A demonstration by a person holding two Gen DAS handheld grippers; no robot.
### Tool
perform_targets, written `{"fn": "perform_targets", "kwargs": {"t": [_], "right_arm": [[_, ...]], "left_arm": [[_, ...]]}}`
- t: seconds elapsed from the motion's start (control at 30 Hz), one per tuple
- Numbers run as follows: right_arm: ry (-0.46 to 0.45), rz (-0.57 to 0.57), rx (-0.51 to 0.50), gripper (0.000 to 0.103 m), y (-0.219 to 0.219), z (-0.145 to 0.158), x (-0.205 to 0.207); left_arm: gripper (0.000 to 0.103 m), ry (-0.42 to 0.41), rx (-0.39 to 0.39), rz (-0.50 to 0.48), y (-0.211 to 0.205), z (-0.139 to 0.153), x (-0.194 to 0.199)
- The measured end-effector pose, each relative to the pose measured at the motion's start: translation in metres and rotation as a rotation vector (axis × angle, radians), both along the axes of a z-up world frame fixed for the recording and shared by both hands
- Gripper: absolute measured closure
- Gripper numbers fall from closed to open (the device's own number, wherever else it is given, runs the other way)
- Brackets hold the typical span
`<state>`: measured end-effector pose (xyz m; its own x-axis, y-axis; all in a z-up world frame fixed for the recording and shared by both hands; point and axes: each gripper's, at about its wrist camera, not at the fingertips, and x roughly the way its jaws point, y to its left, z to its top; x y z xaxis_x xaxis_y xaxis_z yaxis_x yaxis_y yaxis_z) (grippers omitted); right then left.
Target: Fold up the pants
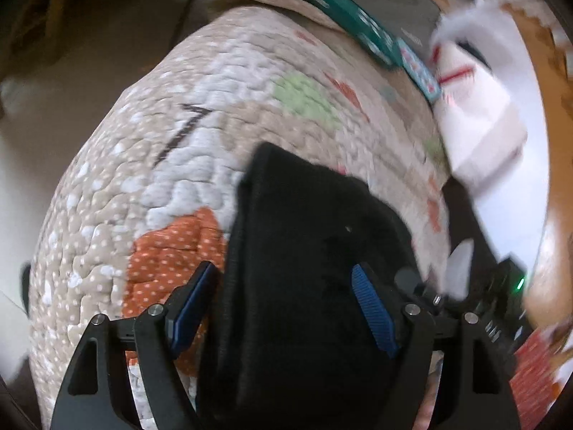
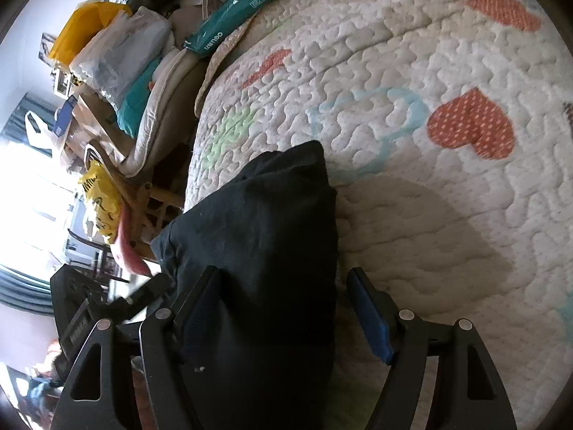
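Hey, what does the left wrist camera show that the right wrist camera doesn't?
Only the left wrist view shows the white plush toy with red stitching beyond the quilt's far edge. Only the right wrist view shows the yellow plastic bag and the bright window beside the bed. Both show the black folded pants lying on the heart-patterned quilted bedspread, and a teal printed box at the quilt's far edge.

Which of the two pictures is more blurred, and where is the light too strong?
Left wrist view: motion blur smears the quilt and the white things at upper right. Right wrist view: sharper; the window at left is blown out, and a soft shadow lies beside the black pants.
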<state>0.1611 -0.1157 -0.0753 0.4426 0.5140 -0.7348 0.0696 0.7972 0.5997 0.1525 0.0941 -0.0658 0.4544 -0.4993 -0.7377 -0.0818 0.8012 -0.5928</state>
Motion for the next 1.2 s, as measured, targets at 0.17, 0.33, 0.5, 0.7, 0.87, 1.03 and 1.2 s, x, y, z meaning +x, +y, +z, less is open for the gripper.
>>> {"fn": "perform_targets", "kwargs": {"t": [0.17, 0.33, 0.5, 0.7, 0.87, 1.03, 1.2], "right_arm": [[0.02, -0.018, 0.105, 0.024, 0.001, -0.012, 0.002], [0.027, 0.031, 0.122, 0.041, 0.007, -0.005, 0.003], [-0.025, 0.084, 0.13, 0.065, 0.011, 0.022, 0.005], [-0.114, 0.127, 0.025, 0.066, 0.007, 0.061, 0.03], [-0.14, 0.094, -0.037, 0.066, -0.011, 0.069, 0.069], [-0.124, 0.057, -0.069, 0.066, -0.029, 0.056, 0.105], [-0.079, 0.043, -0.148, 0.05, -0.039, 0.03, 0.124]], "left_arm": [[0.059, 0.003, -0.036, -0.006, -0.001, 0.0, -0.002], [0.066, -0.015, -0.027, 0.015, -0.001, 0.008, -0.007], [0.069, -0.061, 0.024, 0.01, -0.016, 0.029, -0.003], [0.069, -0.057, -0.012, 0.022, -0.029, 0.04, 0.043], [0.069, -0.071, 0.07, -0.011, -0.056, 0.043, 0.095], [0.066, -0.036, 0.108, -0.027, -0.068, 0.02, 0.132], [0.052, -0.037, 0.101, -0.028, -0.067, 0.012, 0.136]]}}
